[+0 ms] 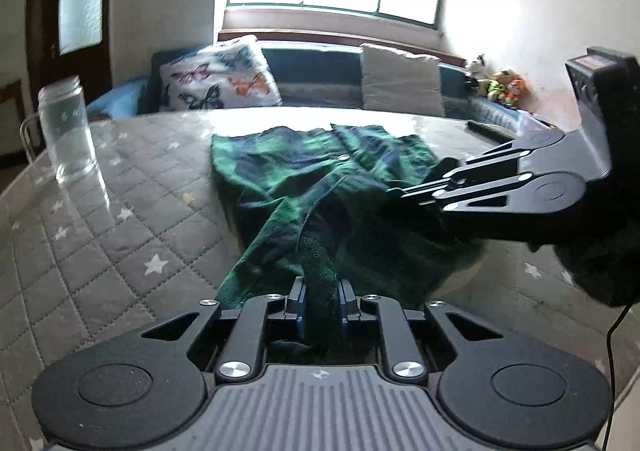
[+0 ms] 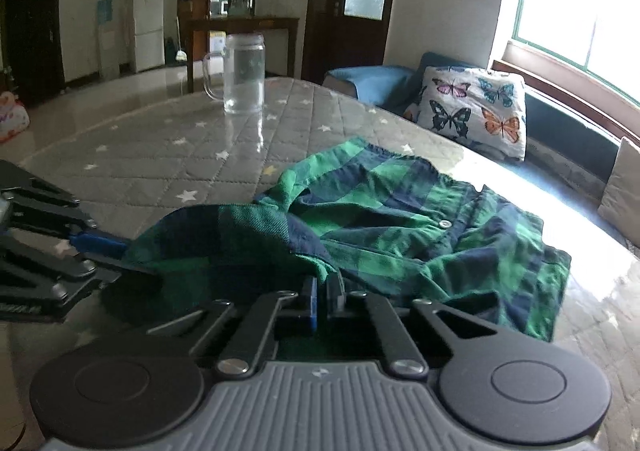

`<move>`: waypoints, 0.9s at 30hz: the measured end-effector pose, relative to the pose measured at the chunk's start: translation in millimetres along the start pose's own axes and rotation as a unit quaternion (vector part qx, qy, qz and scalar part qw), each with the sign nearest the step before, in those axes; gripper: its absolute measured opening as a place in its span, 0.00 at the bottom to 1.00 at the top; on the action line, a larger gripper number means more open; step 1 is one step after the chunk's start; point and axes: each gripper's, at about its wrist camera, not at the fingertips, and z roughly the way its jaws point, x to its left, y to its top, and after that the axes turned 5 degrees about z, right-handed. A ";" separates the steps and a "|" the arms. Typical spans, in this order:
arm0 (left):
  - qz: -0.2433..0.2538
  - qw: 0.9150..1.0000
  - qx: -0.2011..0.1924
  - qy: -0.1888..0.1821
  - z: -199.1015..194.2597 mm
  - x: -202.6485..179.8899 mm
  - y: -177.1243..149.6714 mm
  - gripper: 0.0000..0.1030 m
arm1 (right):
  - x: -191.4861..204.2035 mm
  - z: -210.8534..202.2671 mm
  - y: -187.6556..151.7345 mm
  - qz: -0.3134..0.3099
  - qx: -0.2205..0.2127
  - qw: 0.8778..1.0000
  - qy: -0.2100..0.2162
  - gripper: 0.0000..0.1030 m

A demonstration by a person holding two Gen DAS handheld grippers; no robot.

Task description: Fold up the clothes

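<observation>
A green-and-navy plaid shirt (image 2: pixel 400 227) lay rumpled on the table (image 1: pixel 100 211), which was covered by a grey quilted cloth with white stars. Its far part rested flat on the cloth, one white button showing along the placket, while the near part was drawn up off the surface.

The left hand-held gripper (image 1: pixel 322 301) had its fingers pressed onto a bunched ridge of the shirt's fabric, which ran taut away from it. The right hand-held gripper (image 2: pixel 322 291) was nearly closed on an edge of the same garment, pinching a thin fold. The two sat close together at the near side, probably so that one edge could be lifted evenly and carried over the rest. How far the folding had gone could not be judged.

A clear glass mug (image 2: pixel 243 73) with a handle stood well apart from the shirt, out of the cloth's way.
</observation>
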 end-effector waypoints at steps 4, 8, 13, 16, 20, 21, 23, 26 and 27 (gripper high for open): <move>0.032 0.999 -0.015 -0.020 -13.5 -13.1 -5.6 0.12 | 2.1 -37.2 -13.5 -0.005 -0.013 1.000 0.006 0.03; 0.069 0.997 -0.019 -0.040 -23.5 -28.5 -12.6 0.10 | 4.6 -65.4 -31.7 -0.011 -0.011 1.000 0.010 0.03; 0.106 0.992 -0.010 -0.067 -27.4 -47.6 -23.8 0.09 | 8.1 -88.6 -55.7 -0.011 0.001 1.000 0.019 0.03; 0.127 0.988 0.008 -0.082 -23.2 -57.0 -33.9 0.09 | 10.1 -87.3 -68.8 -0.014 0.022 0.999 0.023 0.03; 0.137 0.986 0.028 -0.095 -17.7 -59.9 -41.3 0.10 | 12.5 -85.7 -85.9 -0.018 0.050 0.998 0.028 0.04; 0.138 0.985 0.032 -0.098 -16.9 -60.1 -42.3 0.10 | 11.8 -86.1 -86.9 -0.020 0.054 0.998 0.030 0.05; 0.139 0.985 0.031 -0.101 -19.4 -57.2 -39.7 0.12 | 9.3 -89.4 -87.3 -0.021 0.059 0.997 0.038 0.09; 0.137 0.985 0.024 -0.105 -26.0 -51.1 -33.1 0.18 | 3.3 -99.5 -76.4 -0.016 0.052 0.997 0.059 0.16; 0.135 0.985 0.020 -0.107 -29.4 -48.7 -30.4 0.21 | 1.0 -102.6 -71.5 -0.014 0.048 0.997 0.065 0.19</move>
